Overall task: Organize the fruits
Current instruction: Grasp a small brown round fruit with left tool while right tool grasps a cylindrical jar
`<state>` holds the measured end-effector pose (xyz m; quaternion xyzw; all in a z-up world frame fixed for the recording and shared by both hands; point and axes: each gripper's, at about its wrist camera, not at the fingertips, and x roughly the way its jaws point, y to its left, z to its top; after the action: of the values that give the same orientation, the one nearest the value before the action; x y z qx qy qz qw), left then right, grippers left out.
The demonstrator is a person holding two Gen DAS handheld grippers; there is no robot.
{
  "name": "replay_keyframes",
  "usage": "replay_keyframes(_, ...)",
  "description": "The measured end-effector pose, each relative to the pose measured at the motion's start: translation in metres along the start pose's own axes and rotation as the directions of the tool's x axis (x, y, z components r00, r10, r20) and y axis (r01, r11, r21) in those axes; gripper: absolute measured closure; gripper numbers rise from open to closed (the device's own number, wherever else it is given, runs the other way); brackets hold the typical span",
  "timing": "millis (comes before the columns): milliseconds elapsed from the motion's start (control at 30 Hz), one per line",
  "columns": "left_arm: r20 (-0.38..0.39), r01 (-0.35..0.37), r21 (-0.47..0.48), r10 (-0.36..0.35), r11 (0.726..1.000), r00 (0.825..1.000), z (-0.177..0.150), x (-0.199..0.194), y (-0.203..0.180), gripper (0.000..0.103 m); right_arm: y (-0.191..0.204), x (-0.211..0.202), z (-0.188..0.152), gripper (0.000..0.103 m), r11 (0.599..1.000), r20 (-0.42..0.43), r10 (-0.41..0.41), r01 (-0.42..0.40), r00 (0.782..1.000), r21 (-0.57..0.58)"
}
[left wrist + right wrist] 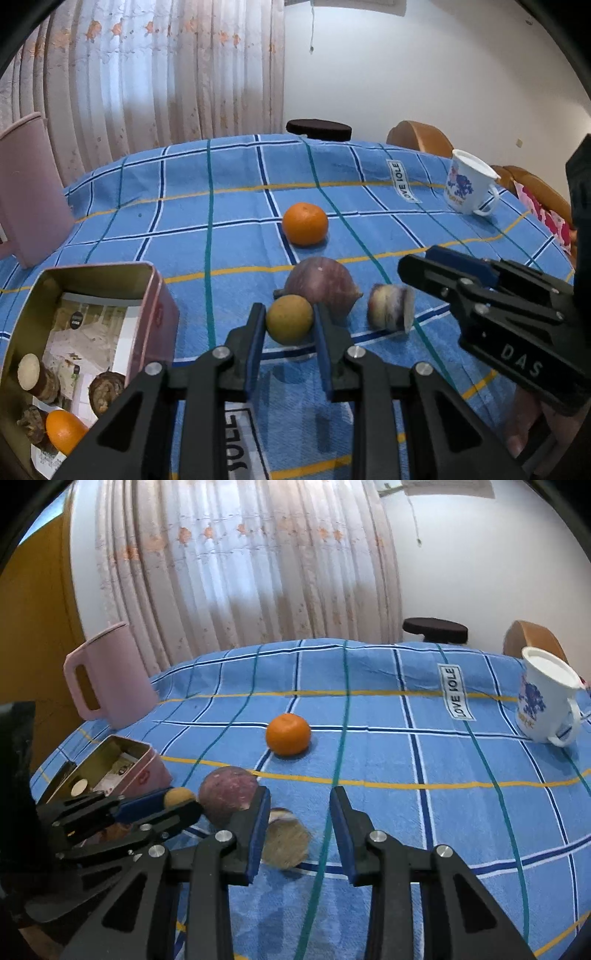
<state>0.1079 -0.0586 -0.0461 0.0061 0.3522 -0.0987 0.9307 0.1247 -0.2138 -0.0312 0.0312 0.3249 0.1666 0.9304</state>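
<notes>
Left wrist view, from left to right: an open tin point(92, 332) sits near the worktop's point(229, 177) left edge and already holds an orange and some brown pieces. Next, the left gripper point(290, 325) is closed snugly on a small yellowish fruit point(289, 319), which rests on the cloth just in front of a purple bulb point(321, 286). A loose orange point(305, 223) lies beyond, toward the middle. To the right lies a cut purple-white piece point(389, 306), and beside it the right gripper point(299, 827) has its jaws narrowly parted and holds nothing. To do this well, I judge it best to lift the fruit straight up, clear the bulb, then carry it over the tin rim before letting go.
</notes>
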Motion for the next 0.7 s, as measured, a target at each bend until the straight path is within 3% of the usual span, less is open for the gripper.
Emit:
replay_keyframes(133,0.028,-0.008,-0.028,0.009,1.000,1.000,-0.001,-0.005,0.005,0.076,0.001,0.008,0.000,0.067,1.000,-0.041,0.010,-0.010,0.999,-0.008)
replay_keyframes(300,0.038,-0.010,-0.057,0.013,0.998,0.999,0.000,-0.007,0.010,0.076,0.002,0.022,-0.001,0.067,0.996,-0.119,0.085,-0.087,0.989,-0.009)
replay_keyframes(700,0.048,0.005,-0.070,-0.001,0.998,0.999,-0.001,-0.010,0.013,0.076,0.013,0.025,-0.010,0.067,0.982,-0.191,0.174,-0.185,0.966,-0.044)
